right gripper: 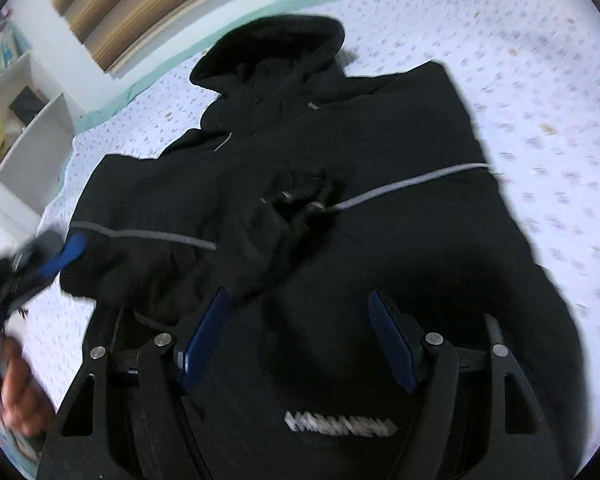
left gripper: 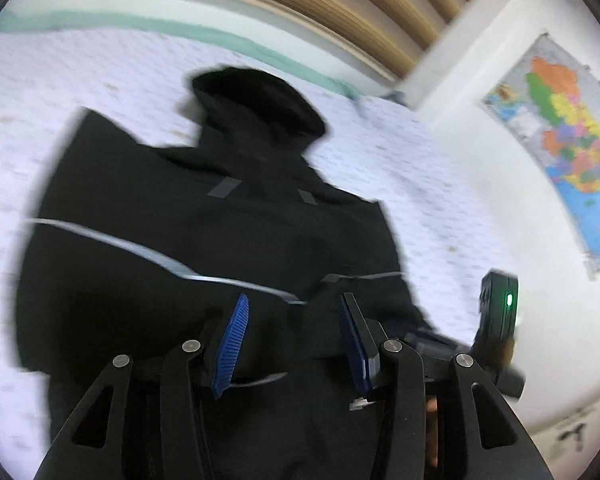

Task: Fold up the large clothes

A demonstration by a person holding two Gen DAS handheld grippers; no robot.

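Both grippers hang over the big black hooded jacket (right gripper: 320,208) with nothing held. The left gripper (left gripper: 296,344) has its blue fingers spread wide, and so does the right gripper (right gripper: 300,340). The jacket lies flat on the white dotted bed sheet (right gripper: 540,100), with bare sheet all around its edges. A colourful wall map (left gripper: 568,136) hangs nearby

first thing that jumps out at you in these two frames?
The black hooded jacket fills both views, spread on the patterned bedsheet with its hood toward the wooden headboard. Both grippers hang open over its lower part: the left gripper and the right gripper, neither holding fabric. A bright colored map on the wall stands out at the right of the left wrist view.
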